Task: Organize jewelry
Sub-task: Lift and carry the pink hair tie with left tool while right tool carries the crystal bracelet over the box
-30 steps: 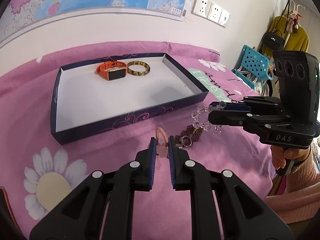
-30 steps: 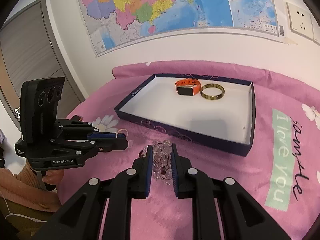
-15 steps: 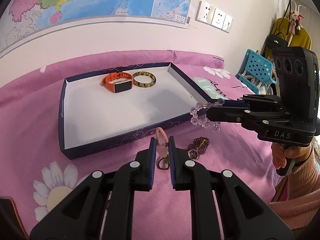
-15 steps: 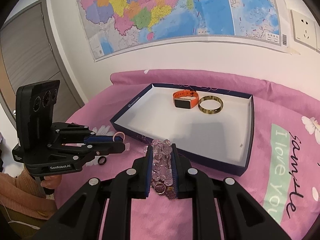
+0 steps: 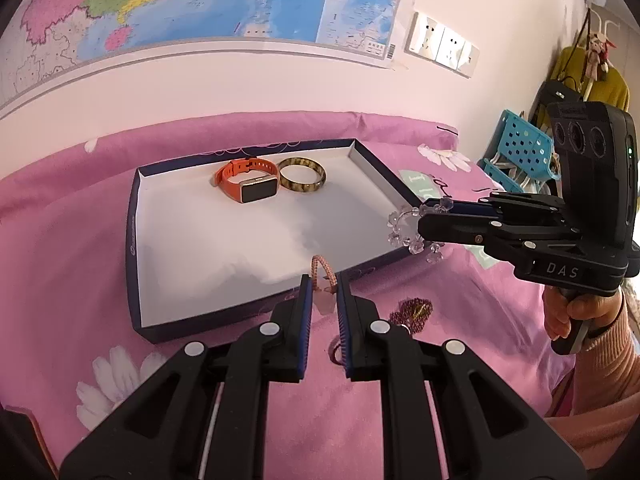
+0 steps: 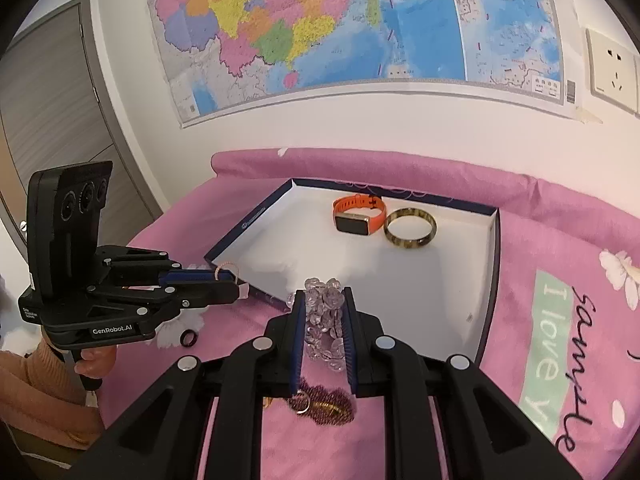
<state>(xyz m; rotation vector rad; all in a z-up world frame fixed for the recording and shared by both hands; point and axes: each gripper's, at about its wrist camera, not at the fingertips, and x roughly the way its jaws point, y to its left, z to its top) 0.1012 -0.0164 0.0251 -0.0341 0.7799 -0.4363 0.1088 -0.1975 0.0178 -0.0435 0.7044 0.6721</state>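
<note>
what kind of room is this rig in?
Likely a room in a home, perhaps a bedroom: a pink floral bedsheet covers the work surface, a wall map hangs above it, and a coat rack with a yellow garment and bag stands in the corner.

A shallow tray (image 5: pixel 134 240) lies on the bedspread (image 5: pixel 64 248) before the wall. In its far part a watch (image 5: pixel 248 184) sits just left of a bangle (image 5: pixel 302 176), nearly touching. Near the tray's front edge, a dark beaded piece (image 6: pixel 326 406) and a small ring (image 6: pixel 188 338) lie on the bedspread, well apart. A map (image 6: pixel 360 28) hangs behind, sockets (image 5: pixel 442 46) to its right.
</note>
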